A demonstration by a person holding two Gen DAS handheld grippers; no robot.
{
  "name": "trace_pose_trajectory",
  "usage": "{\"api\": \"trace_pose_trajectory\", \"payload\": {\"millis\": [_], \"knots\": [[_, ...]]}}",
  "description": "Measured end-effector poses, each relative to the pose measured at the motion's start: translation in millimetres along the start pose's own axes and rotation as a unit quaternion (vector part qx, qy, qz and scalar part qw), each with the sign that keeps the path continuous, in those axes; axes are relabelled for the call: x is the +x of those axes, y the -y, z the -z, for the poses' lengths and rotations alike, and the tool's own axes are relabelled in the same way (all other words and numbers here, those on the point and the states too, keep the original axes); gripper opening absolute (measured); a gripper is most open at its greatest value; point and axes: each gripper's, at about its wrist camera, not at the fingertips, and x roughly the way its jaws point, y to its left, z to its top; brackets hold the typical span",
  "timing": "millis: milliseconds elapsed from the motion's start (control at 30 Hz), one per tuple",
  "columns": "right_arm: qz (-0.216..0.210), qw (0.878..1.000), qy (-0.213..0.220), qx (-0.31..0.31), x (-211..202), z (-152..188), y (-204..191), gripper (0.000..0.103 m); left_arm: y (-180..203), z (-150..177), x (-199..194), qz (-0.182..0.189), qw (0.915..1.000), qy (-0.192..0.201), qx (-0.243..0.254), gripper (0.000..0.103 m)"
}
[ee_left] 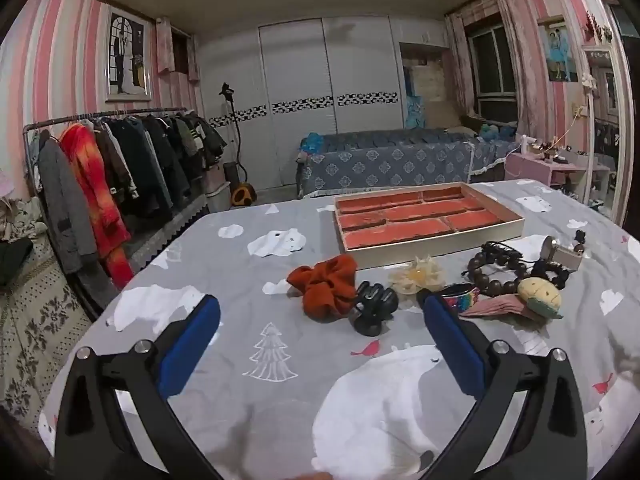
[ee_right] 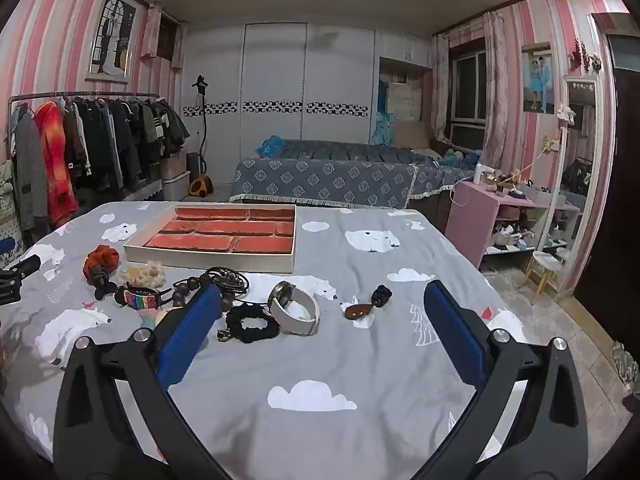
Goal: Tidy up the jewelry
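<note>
A cream tray [ee_left: 440, 246] with red compartments lies at the far side of the bed; it also shows in the right wrist view [ee_right: 208, 258]. Before it lie an orange scrunchie [ee_left: 326, 286], a black claw clip [ee_left: 374, 306], a cream flower [ee_left: 416, 276], a wooden bead bracelet [ee_left: 496, 276], a rainbow clip [ee_right: 140, 300], a black scrunchie [ee_right: 252, 322], a watch [ee_right: 296, 308] and a brown pendant [ee_right: 358, 312]. My left gripper [ee_left: 320, 312] is open, empty, just short of the scrunchie and claw clip. My right gripper [ee_right: 322, 300] is open, empty, near the watch.
The bed sheet [ee_right: 320, 360] is grey with polar bears. A clothes rack [ee_left: 120, 168] stands left of the bed. A blue sofa [ee_left: 384, 160] stands behind it and a pink shelf [ee_right: 492, 216] at the right. The bed's right edge drops to tiled floor [ee_right: 560, 328].
</note>
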Motion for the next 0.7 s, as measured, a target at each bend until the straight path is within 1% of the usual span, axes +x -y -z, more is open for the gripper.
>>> {"api": "trace_pose_trajectory", "payload": {"millis": [67, 100, 267, 300, 333, 400, 433, 500, 700], "knots": [[0.002, 1.000, 0.002, 0.004, 0, 1, 4, 0.099, 2, 0, 1, 0.001, 0.9999, -0.004, 0.011, 0.099], [0.006, 1.000, 0.015, -0.019, -5, 0, -4, 0.099, 4, 0, 1, -0.001, 0.9998, -0.007, 0.016, 0.099], [0.008, 1.000, 0.008, -0.020, -6, 2, -4, 0.099, 27, -1, 1, 0.002, 0.9993, -0.020, 0.033, 0.099], [0.009, 1.000, 0.007, -0.020, -6, 2, -4, 0.099, 4, -4, 2, -0.008, 0.9998, -0.018, -0.002, 0.099], [0.011, 1.000, 0.006, -0.020, -5, 3, -5, 0.099, -15, 5, -4, -0.010, 0.9993, -0.006, -0.036, 0.099], [0.012, 1.000, 0.005, -0.019, -3, 3, -8, 0.099, -17, 6, -5, -0.012, 0.9990, -0.006, -0.042, 0.099], [0.005, 1.000, 0.012, -0.017, -4, 0, -4, 0.099, -18, 7, -6, -0.014, 0.9988, -0.008, -0.046, 0.099], [0.004, 1.000, 0.013, -0.016, -5, 0, -3, 0.099, -22, 8, -7, -0.013, 0.9986, -0.010, -0.051, 0.099], [0.003, 1.000, 0.009, -0.014, -4, 0, -2, 0.099, -23, 11, -2, -0.021, 0.9986, -0.018, -0.045, 0.099]]}}
